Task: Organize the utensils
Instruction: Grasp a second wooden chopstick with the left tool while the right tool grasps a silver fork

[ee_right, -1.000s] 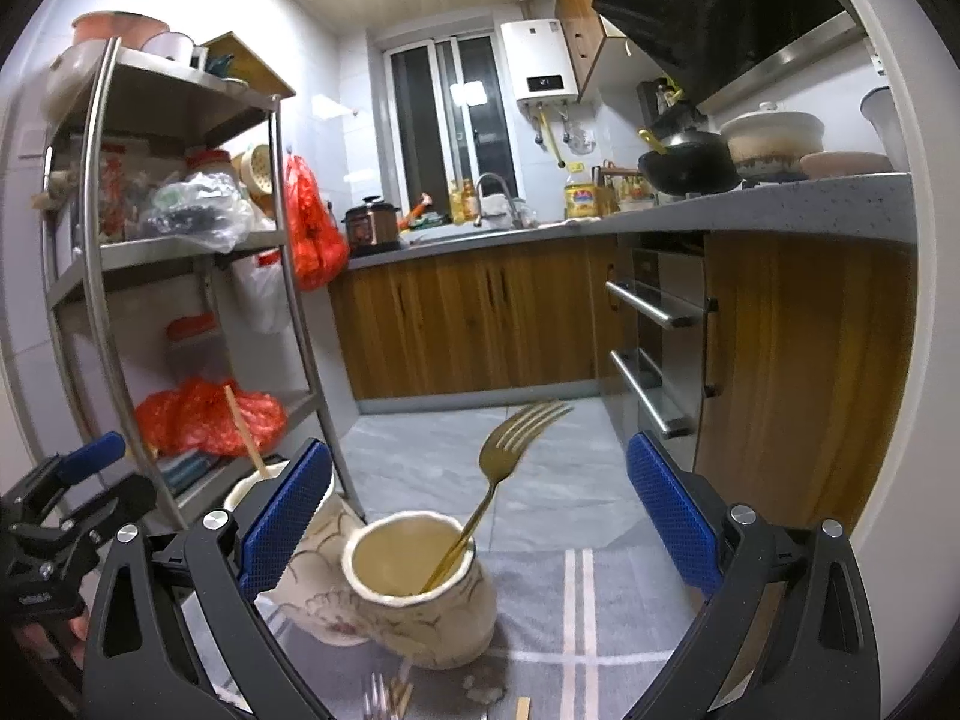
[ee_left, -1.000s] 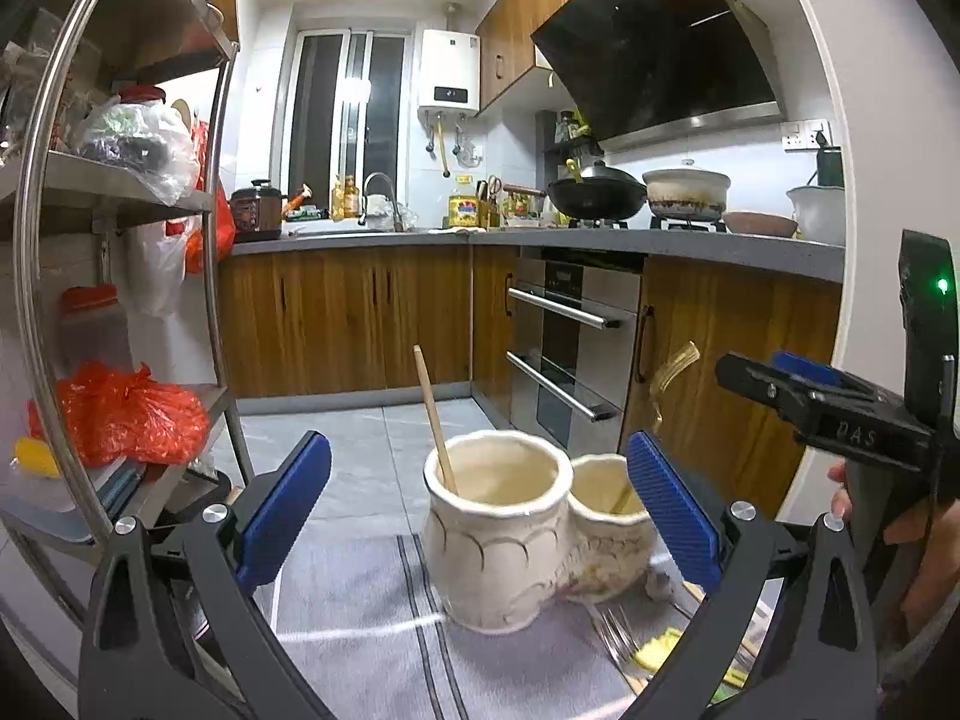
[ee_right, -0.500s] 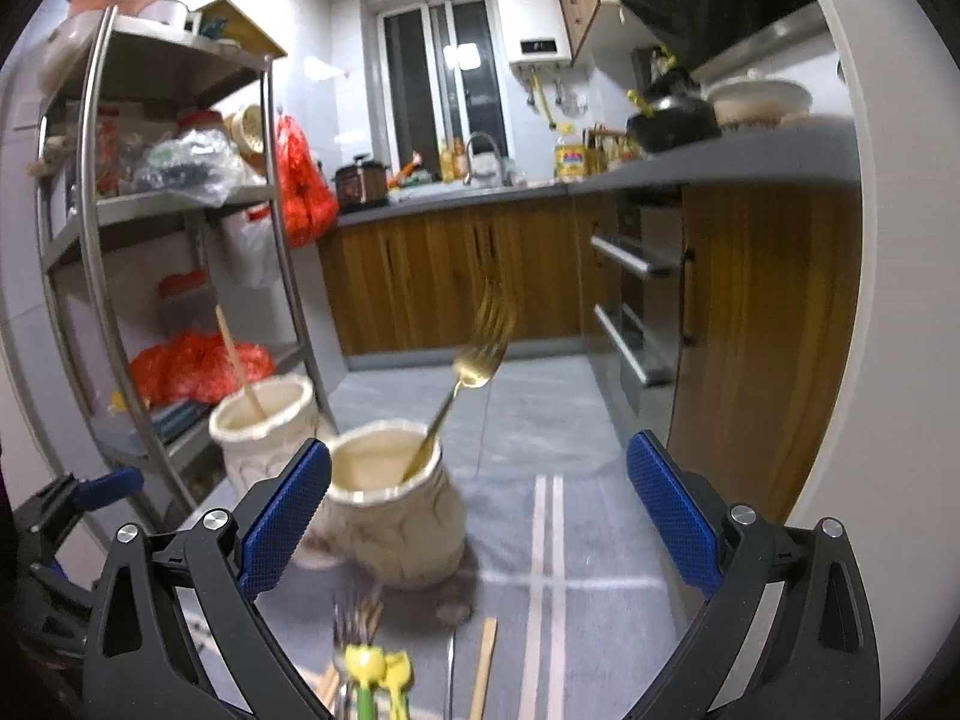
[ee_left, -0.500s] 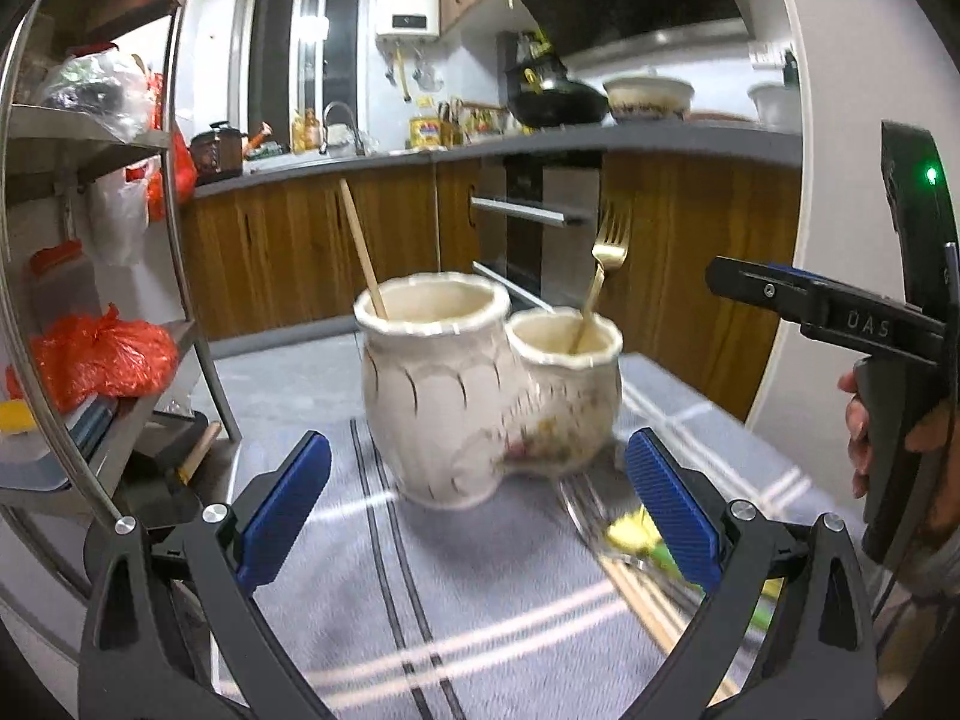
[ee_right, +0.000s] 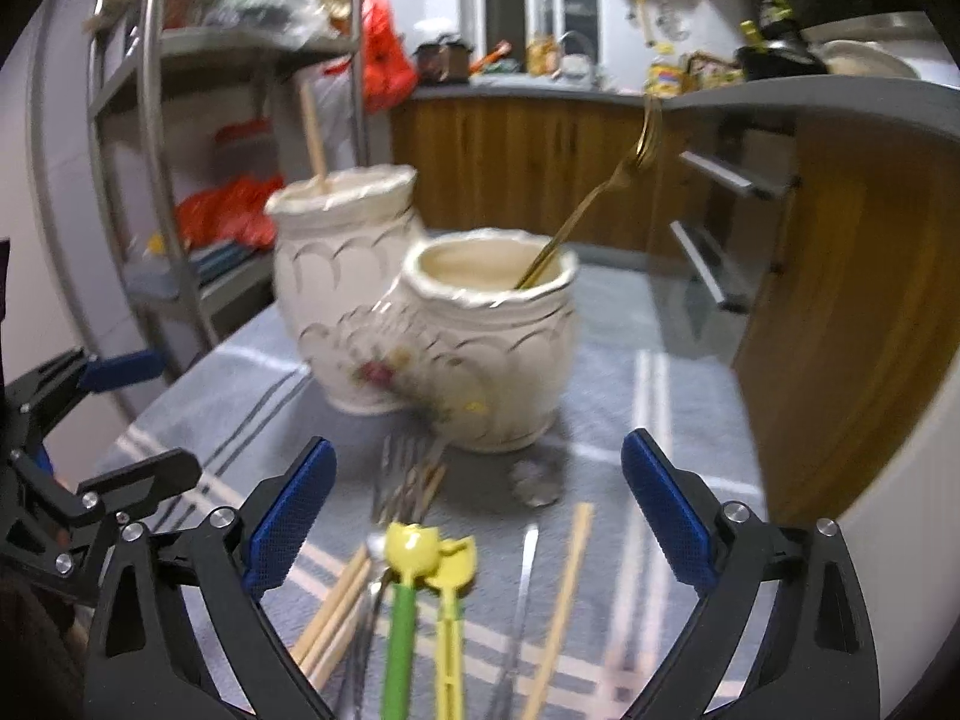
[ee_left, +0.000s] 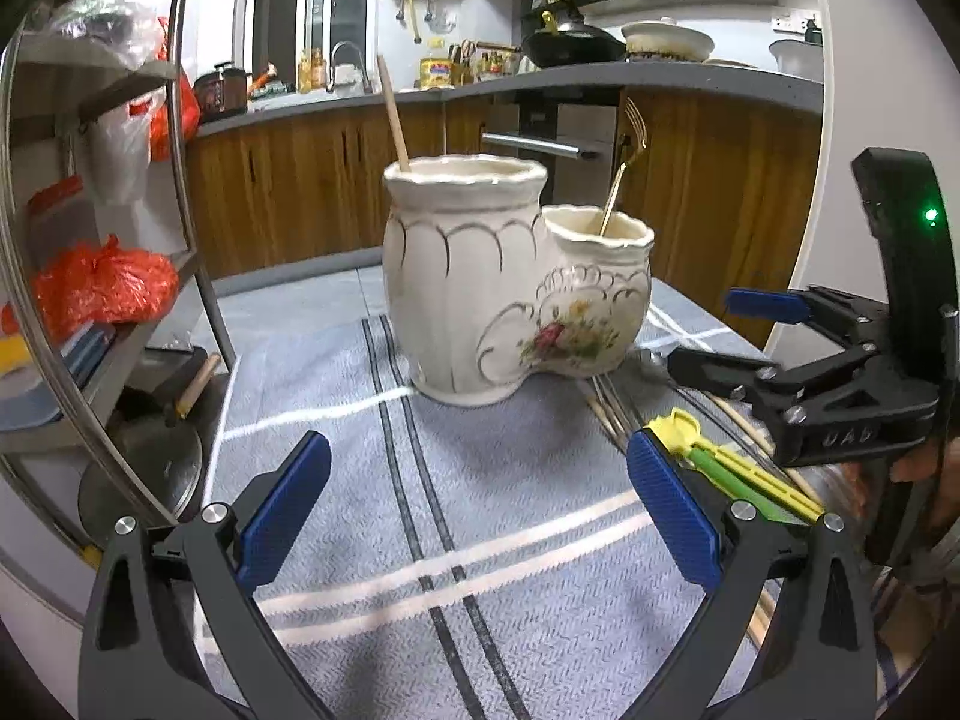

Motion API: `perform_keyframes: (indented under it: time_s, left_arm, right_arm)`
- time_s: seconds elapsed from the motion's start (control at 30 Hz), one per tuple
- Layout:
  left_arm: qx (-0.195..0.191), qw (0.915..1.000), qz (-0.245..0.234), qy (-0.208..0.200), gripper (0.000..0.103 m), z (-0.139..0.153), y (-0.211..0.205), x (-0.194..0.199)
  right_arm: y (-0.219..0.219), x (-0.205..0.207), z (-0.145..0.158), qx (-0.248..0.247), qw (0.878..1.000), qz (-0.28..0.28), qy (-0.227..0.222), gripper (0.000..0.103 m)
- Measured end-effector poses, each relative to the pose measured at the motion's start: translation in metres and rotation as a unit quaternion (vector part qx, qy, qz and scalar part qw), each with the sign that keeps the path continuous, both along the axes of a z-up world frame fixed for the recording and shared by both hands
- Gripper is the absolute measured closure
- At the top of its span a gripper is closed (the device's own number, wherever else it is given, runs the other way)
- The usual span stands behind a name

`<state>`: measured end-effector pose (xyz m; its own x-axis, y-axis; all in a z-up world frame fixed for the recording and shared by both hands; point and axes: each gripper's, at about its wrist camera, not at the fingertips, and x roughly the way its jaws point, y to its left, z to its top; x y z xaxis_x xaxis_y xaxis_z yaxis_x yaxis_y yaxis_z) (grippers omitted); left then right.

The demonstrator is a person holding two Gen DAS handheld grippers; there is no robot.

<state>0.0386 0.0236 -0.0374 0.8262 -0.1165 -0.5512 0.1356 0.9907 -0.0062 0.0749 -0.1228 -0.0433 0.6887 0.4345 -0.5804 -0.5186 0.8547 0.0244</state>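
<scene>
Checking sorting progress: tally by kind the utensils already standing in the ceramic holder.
Wooden chopstick: 1
Gold fork: 1
Total: 2

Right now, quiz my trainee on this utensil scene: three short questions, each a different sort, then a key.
1. True or false: the gold fork stands in the taller pot.
2. Which utensil stands in the taller pot? A) wooden chopstick B) spoon C) knife
3. Fill in: both the left tool and the right tool are ____.

Key: 1 false, it stands in the shorter pot; 2 A; 3 open.
</scene>
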Motion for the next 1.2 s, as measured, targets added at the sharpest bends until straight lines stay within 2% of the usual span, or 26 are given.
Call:
perform_keyframes:
  time_s: [0.07, 0.17, 0.37, 0.63, 0.73, 0.93, 0.97, 1.2]
  left_arm:
    - [-0.008, 1.0, -0.004, 0.005, 0.006, -0.002, 0.001, 0.001]
    - [-0.017, 0.9998, -0.006, 0.006, 0.006, -0.002, 0.004, 0.003]
    - [-0.031, 0.9994, -0.013, 0.008, 0.006, -0.003, 0.005, 0.003]
    - [-0.049, 0.9986, -0.016, 0.015, 0.006, -0.004, 0.008, 0.006]
    - [-0.051, 0.9985, -0.014, 0.017, 0.006, -0.005, 0.009, 0.006]
    - [-0.043, 0.999, -0.006, 0.014, 0.006, -0.005, 0.008, 0.005]
    - [-0.04, 0.9991, -0.005, 0.013, 0.006, -0.005, 0.007, 0.005]
    - [-0.022, 0.9997, -0.005, 0.009, 0.006, -0.005, -0.004, 0.001]
  right_arm:
    - [0.008, 0.003, -0.004, -0.013, 1.0, 0.011, 0.013, 0.026]
    - [0.014, 0.009, -0.006, -0.011, 0.999, 0.023, 0.031, 0.037]
    - [0.025, 0.019, -0.017, -0.023, 0.995, 0.057, 0.08, 0.057]
    - [0.032, 0.03, -0.024, -0.025, 0.99, 0.072, 0.119, 0.079]
    - [0.033, 0.03, -0.023, -0.024, 0.991, 0.071, 0.113, 0.083]
    - [0.024, 0.02, -0.011, -0.031, 0.995, 0.061, 0.066, 0.086]
    - [0.022, 0.017, -0.006, -0.027, 0.997, 0.059, 0.052, 0.098]
    - [0.002, 0.006, 0.017, -0.002, 0.999, 0.05, 0.007, 0.1]
